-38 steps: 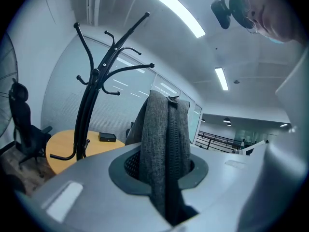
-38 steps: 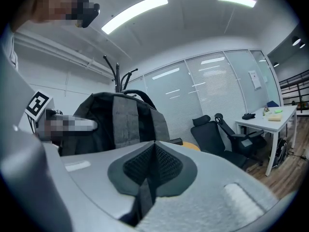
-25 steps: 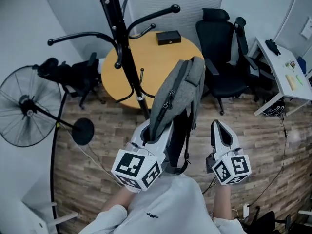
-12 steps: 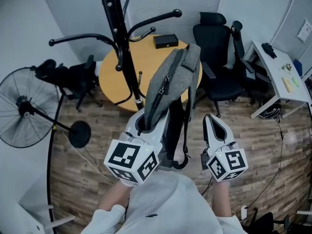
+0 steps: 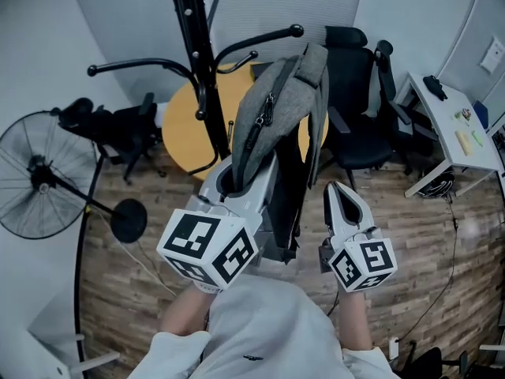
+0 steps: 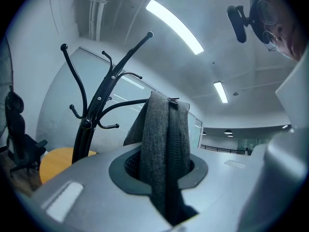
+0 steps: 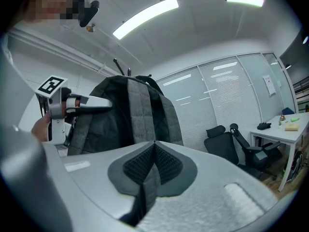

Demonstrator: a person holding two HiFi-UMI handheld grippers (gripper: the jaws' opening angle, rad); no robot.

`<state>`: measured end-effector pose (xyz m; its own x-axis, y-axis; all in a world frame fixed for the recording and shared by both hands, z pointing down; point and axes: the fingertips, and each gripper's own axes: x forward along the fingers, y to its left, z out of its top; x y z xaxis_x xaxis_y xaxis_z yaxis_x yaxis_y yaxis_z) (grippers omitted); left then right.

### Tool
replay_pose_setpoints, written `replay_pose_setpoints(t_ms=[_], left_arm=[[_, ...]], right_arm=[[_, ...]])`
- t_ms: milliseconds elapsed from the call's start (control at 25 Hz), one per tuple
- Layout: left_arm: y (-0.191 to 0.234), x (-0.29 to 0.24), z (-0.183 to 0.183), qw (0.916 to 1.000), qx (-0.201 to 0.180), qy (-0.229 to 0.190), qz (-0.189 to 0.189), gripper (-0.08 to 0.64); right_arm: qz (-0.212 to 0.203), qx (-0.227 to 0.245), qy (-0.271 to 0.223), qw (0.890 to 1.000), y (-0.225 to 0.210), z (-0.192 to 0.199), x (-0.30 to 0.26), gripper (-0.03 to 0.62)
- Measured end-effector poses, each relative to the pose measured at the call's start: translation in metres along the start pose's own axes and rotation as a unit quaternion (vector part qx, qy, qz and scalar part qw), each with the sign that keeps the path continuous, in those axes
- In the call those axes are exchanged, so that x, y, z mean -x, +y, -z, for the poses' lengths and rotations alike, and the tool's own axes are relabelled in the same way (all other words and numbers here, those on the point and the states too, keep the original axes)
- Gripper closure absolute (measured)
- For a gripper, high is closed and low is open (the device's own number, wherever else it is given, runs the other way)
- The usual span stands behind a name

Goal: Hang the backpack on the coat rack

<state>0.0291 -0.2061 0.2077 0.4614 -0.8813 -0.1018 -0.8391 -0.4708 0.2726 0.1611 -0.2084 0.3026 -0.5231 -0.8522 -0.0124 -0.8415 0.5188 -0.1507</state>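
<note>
Left tongs [image 5: 237,181] pinch backpack [image 5: 276,109], right tongs [image 5: 341,197] pinch strap [image 7: 136,115]; backpack's long axis points away, toward coat rack [image 5: 197,61].

Matt cloth backpack [image 5: 276,109], glossy, probably metal coat rack [image 5: 196,38]

Left gripper [image 5: 233,181] sits lower centre-left, pointing up the frame, jaws clamped on the backpack [image 5: 272,109]; right gripper [image 5: 341,194] sits lower centre-right, parallel and near it, jaws pinched on a thin grey strap [image 7: 145,187]; both forearms reach in from the bottom edge.
</note>
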Motion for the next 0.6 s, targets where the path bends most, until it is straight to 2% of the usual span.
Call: replay_pose_setpoints(t_ms=[360,600], left_arm=[[0.004,-0.008,-0.029,0.9985,0.044,-0.031,0.015,0.456],[0.012,-0.007,-0.033,0.9967,0.069,-0.042,-0.003,0.456]], right_arm=[[0.001,-0.008,0.007,1.0,0.006,0.005,-0.004,0.592],[0.002,-0.006,0.003,1.0,0.004,0.001,-0.003,0.592]])
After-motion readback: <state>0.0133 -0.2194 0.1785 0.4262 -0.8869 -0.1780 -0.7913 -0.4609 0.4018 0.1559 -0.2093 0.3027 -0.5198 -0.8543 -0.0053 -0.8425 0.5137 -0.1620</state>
